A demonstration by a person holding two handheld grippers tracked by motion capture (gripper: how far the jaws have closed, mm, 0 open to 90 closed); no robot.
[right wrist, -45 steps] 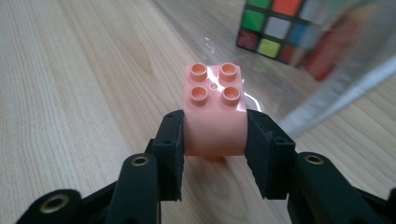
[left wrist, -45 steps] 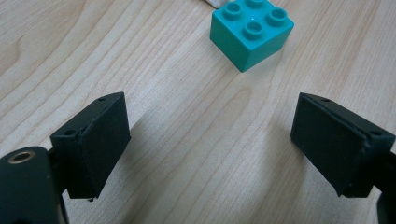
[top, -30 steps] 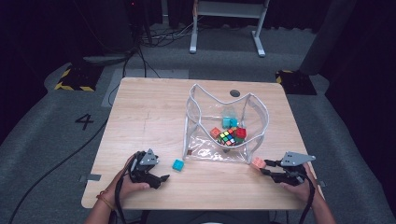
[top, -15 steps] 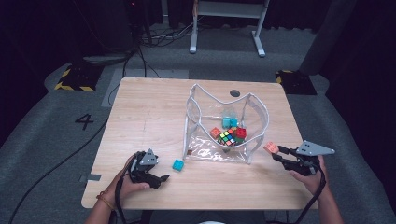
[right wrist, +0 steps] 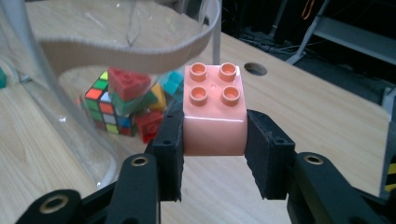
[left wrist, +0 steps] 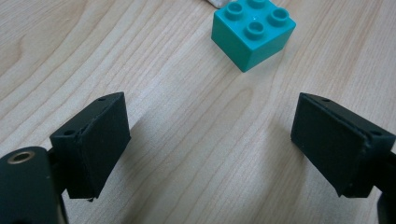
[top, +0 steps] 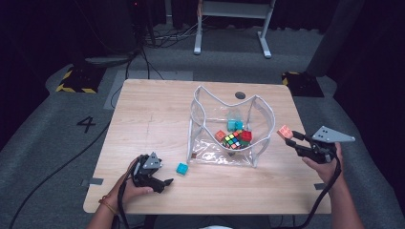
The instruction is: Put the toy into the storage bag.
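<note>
My right gripper (top: 290,136) (right wrist: 214,140) is shut on a salmon-pink four-stud brick (top: 285,131) (right wrist: 215,106), held in the air just right of the clear plastic bag (top: 260,121) (right wrist: 70,116). Inside the bag lie a colour-cube puzzle (top: 232,140) (right wrist: 103,106), red and teal bricks and other pieces. A teal four-stud brick (top: 182,168) (left wrist: 252,31) sits on the table left of the bag. My left gripper (top: 165,182) (left wrist: 210,149) rests low on the table near the front edge, open, with the teal brick a little beyond its jaws.
The wooden table (top: 153,114) has a round cable hole (top: 240,95) behind the bag. The bag's grey webbing rim (right wrist: 130,49) arches close ahead of the held brick. A metal stand (top: 229,28) stands on the floor beyond the table.
My right gripper has lifted the pink brick off the table and carried it up and back to the bag's right side. The left gripper has stayed put.
</note>
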